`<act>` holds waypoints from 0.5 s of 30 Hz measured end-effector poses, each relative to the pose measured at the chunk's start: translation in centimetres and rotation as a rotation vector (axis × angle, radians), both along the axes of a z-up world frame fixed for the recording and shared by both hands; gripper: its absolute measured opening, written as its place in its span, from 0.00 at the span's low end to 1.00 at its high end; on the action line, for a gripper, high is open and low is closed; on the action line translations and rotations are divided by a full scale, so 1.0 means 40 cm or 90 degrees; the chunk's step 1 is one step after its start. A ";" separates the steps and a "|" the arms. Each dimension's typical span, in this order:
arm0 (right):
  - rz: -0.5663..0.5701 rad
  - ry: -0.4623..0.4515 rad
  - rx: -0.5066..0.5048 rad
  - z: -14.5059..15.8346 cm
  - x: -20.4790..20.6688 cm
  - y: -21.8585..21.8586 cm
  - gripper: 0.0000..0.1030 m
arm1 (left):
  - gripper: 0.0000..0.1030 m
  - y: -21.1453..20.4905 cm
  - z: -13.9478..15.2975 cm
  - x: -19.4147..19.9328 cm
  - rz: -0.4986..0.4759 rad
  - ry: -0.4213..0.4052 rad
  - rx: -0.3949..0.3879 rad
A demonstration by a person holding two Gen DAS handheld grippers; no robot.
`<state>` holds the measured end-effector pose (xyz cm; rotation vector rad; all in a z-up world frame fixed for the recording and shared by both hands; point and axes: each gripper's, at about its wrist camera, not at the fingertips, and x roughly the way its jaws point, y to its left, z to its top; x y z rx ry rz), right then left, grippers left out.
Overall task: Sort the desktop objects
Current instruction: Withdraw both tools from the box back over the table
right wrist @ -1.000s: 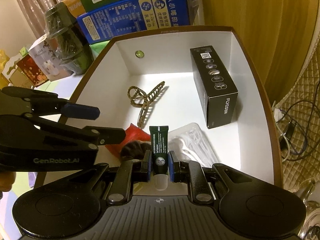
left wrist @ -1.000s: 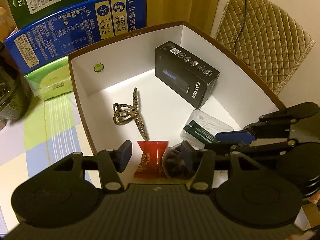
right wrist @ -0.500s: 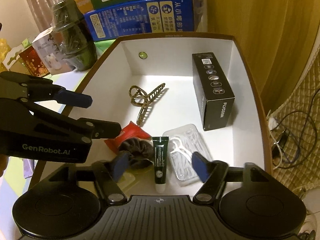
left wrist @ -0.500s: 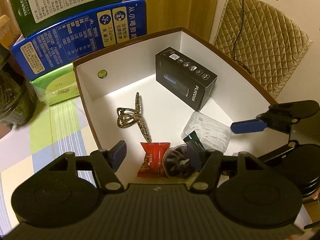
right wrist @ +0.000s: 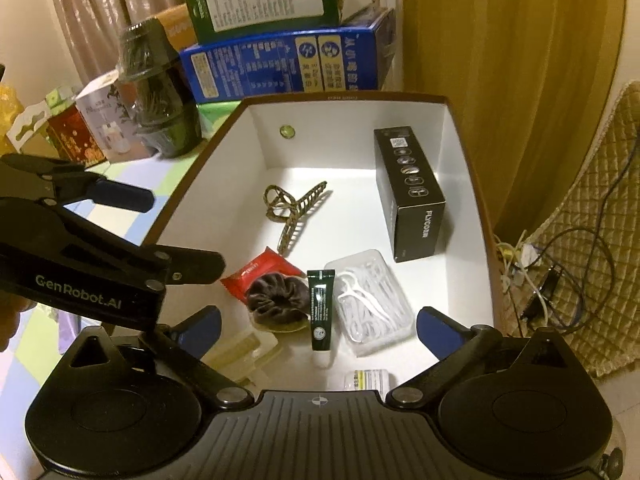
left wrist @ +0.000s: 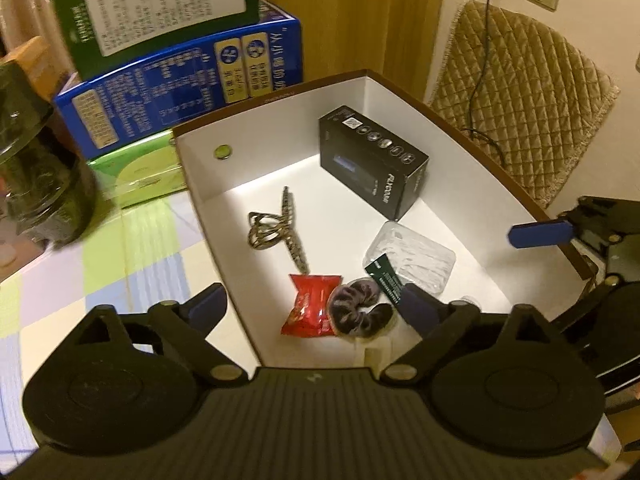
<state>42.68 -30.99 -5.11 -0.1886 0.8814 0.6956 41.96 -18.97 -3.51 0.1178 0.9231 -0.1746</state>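
A white box with a brown rim point(left wrist: 280, 128) point(right wrist: 340, 136) holds a black carton point(left wrist: 372, 160), a patterned hair claw point(left wrist: 276, 228), a red packet point(left wrist: 310, 304), a dark scrunchie point(left wrist: 358, 306), a green tube point(right wrist: 320, 308) and a clear case of floss picks point(right wrist: 376, 304). My left gripper point(left wrist: 312, 308) hangs over the box's near left corner, its jaws opening, with the packet and scrunchie lying loose below. My right gripper point(right wrist: 320, 330) is above the tube, jaws opening wide, pads clear of it. The left gripper point(right wrist: 182, 232) also shows in the right wrist view.
Blue point(left wrist: 180, 80) and green point(left wrist: 152, 8) cartons are stacked behind the box, with a light green box point(left wrist: 140, 172) and a dark bottle point(right wrist: 160, 92) to the left. A quilted cushion point(left wrist: 520, 112) and cables point(right wrist: 560, 272) lie to the right. A checkered cloth point(left wrist: 100, 264) covers the table.
The right gripper let go of the green tube, which now lies in the box. Both grippers opened wide and rose back from the box.
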 end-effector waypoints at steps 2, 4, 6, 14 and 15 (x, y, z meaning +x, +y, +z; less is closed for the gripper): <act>-0.003 -0.004 0.007 0.011 -0.013 -0.008 0.98 | 0.90 0.005 0.010 -0.015 0.007 -0.002 -0.002; -0.009 -0.006 0.011 0.021 -0.026 -0.016 0.98 | 0.90 0.009 0.021 -0.031 0.011 -0.006 -0.002; -0.016 -0.008 0.013 0.030 -0.040 -0.022 0.98 | 0.92 0.012 0.033 -0.047 0.018 -0.010 0.001; -0.026 -0.019 0.028 0.069 -0.099 -0.039 0.98 | 0.93 0.033 0.073 -0.109 0.039 -0.028 -0.003; -0.027 -0.020 0.031 0.073 -0.107 -0.040 0.98 | 0.93 0.035 0.079 -0.119 0.042 -0.031 -0.002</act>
